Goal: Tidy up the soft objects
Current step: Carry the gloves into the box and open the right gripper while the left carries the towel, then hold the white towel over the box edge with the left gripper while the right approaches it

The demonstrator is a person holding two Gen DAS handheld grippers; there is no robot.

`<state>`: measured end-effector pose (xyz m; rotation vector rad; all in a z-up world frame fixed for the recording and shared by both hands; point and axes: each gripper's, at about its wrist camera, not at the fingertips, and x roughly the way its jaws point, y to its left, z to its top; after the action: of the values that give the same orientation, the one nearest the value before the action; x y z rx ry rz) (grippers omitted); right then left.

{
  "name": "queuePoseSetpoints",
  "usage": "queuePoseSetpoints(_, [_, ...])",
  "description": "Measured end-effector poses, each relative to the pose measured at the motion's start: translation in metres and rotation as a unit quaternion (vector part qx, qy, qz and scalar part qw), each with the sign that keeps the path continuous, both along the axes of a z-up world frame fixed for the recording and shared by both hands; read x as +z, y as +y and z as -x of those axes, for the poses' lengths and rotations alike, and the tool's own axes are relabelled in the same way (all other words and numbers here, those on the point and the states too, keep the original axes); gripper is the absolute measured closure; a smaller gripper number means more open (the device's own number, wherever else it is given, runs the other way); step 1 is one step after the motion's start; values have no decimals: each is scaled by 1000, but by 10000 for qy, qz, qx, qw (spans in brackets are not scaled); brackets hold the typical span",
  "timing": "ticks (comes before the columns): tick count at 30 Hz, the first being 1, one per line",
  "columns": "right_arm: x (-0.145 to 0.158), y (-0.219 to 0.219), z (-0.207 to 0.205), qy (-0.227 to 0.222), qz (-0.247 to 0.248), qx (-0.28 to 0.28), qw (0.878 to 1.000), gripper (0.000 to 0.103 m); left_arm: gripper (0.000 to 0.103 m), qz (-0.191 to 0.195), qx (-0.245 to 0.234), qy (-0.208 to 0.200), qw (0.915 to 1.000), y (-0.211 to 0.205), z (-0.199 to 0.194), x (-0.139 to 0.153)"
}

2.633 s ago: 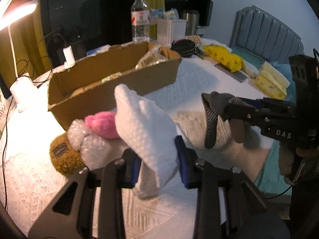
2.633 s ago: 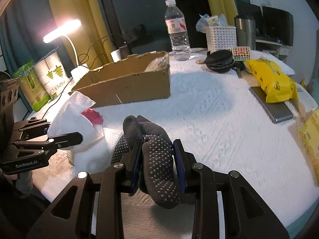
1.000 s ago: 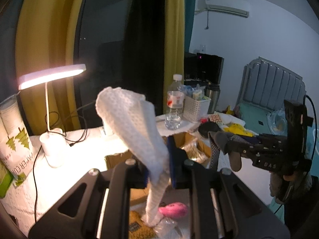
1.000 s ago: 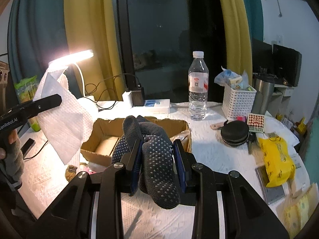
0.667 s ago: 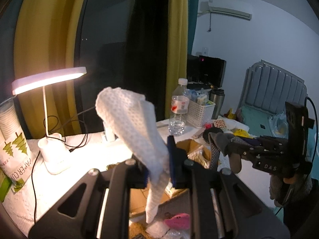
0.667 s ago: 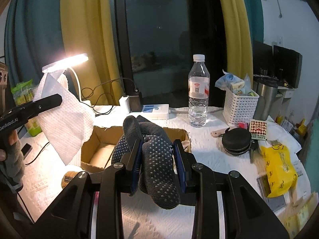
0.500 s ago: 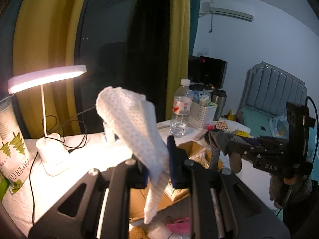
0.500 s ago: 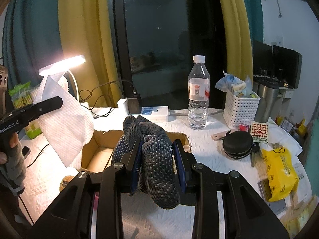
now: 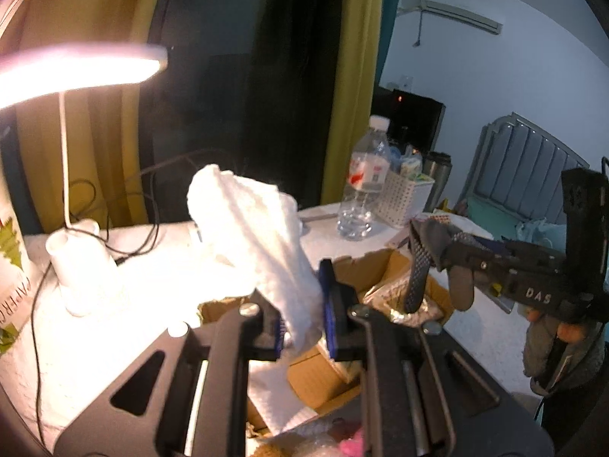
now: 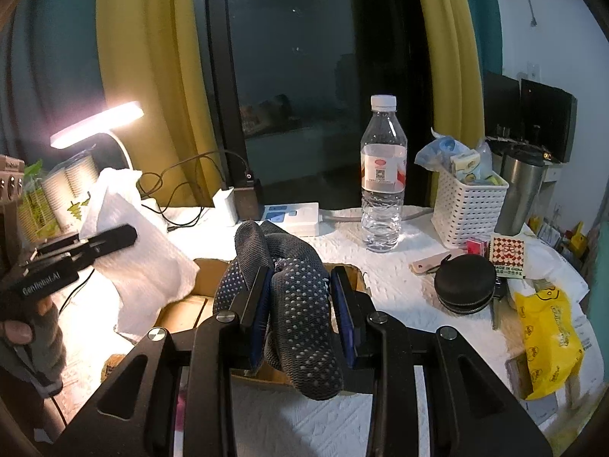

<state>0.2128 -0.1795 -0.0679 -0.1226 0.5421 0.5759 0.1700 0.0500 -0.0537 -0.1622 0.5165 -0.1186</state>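
Note:
My left gripper [image 9: 304, 304] is shut on a white textured cloth [image 9: 251, 228] that stands up above the jaws and hangs below them, over the near end of the brown cardboard box [image 9: 384, 266]. My right gripper [image 10: 300, 301] is shut on a grey dotted glove [image 10: 297, 297], held over the cardboard box [image 10: 182, 308]. In the right wrist view the left gripper [image 10: 129, 234] and the white cloth [image 10: 133, 240] hang at the left. In the left wrist view the right gripper [image 9: 416, 236] with the grey glove [image 9: 422, 262] is at the right. A pink fluffy thing [image 9: 352, 445] lies below.
A lit desk lamp [image 10: 99, 125] stands at the left, with cables and a charger [image 10: 228, 202] behind the box. A water bottle [image 10: 382, 175], a white basket [image 10: 468, 205], a steel tumbler [image 10: 519, 194], a round black case [image 10: 464, 287] and a yellow bag [image 10: 548, 339] crowd the right side.
Both grippers have moved forward over the table, so the box lies closer beneath them. The left one has also sunk a little. Both grips are unchanged.

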Motion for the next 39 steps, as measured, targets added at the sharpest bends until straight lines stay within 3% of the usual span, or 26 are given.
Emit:
queuePoseSetpoints(15, [-24, 22, -28, 321, 38, -164, 9993, 70, 85, 100, -192, 854, 9961, -3, -33, -50])
queuePoseSetpoints(23, [-38, 32, -36, 491, 162, -225, 9984, 70, 74, 94, -220, 1051, 9942, -2, -34, -57])
queuePoseSetpoints(24, [-39, 34, -36, 506, 183, -221, 9983, 69, 67, 83, -216, 1048, 9942, -2, -33, -56])
queuePoseSetpoints(25, [-40, 35, -37, 519, 202, -209, 9982, 67, 48, 72, -226, 1043, 9943, -3, -32, -54])
queuePoseSetpoints(27, [-41, 37, -36, 516, 233, -221, 9982, 62, 33, 138, -273, 1037, 9941, -4, -31, -53])
queuePoseSetpoints(31, [-40, 37, -34, 496, 218, -233, 9983, 51, 33, 184, -409, 1010, 9939, -9, -24, -48])
queuePoseSetpoints(39, [-32, 32, -23, 426, 165, -246, 9987, 50, 28, 202, -612, 1080, 9921, -17, -14, -43])
